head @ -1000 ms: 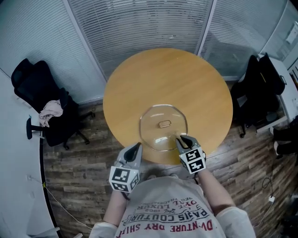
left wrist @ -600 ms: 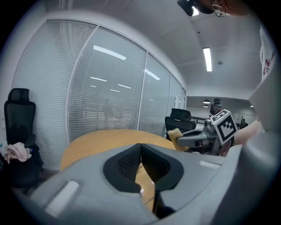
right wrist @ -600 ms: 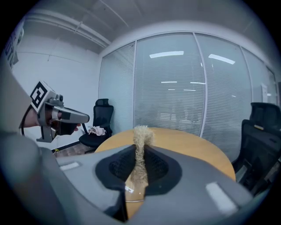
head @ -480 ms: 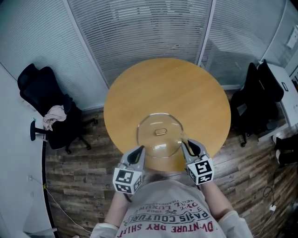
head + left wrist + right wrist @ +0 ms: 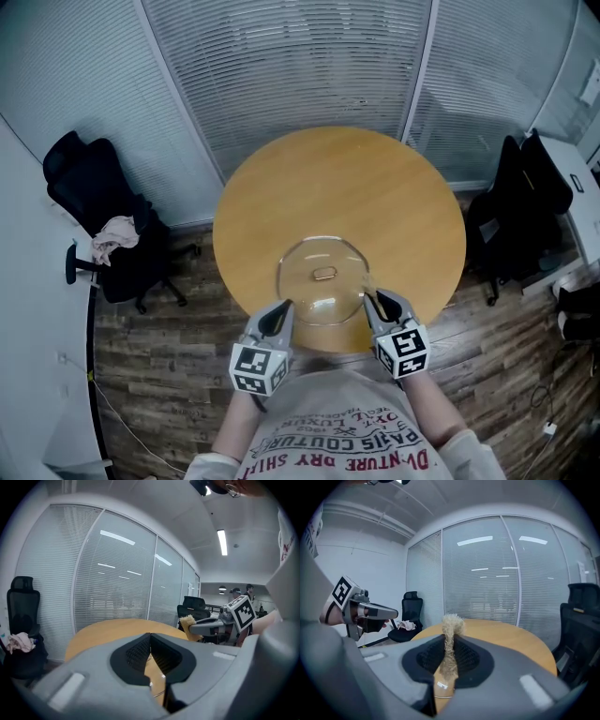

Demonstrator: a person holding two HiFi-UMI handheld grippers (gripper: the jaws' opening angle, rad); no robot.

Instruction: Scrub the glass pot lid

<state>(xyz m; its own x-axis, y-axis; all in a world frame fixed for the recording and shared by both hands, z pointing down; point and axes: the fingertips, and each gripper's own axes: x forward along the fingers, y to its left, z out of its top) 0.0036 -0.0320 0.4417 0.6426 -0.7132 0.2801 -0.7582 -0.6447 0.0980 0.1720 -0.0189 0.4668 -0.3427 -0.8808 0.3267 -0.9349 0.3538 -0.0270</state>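
The lid (image 5: 322, 281) lies flat on the round wooden table (image 5: 337, 178), on the side of the top nearest the person, with its small handle (image 5: 325, 274) at its middle. The left gripper (image 5: 278, 314) hangs at the lid's near left rim and the right gripper (image 5: 382, 302) at its near right rim, both about at the table's edge. From the head view it is hard to say whether either tip touches the glass. In the left gripper view the left gripper (image 5: 150, 641) has its jaws pressed together with nothing between them, and under them show a strip of table and a bit of the lid's rim. To its right in that view the other gripper (image 5: 206, 626) shows side on, a tuft of tan pad (image 5: 188, 621) sticking out of its tip. In the right gripper view the right gripper (image 5: 450, 644) is clamped on that pad (image 5: 452, 623), a thin, fibrous, straw-coloured piece that stands upright between the jaws and rises above them. Beside the table on the left a black chair (image 5: 94, 216) carries a pale cloth (image 5: 114, 230). More dark chairs (image 5: 525, 187) stand at the right, and closed blinds (image 5: 300, 66) run behind the table.
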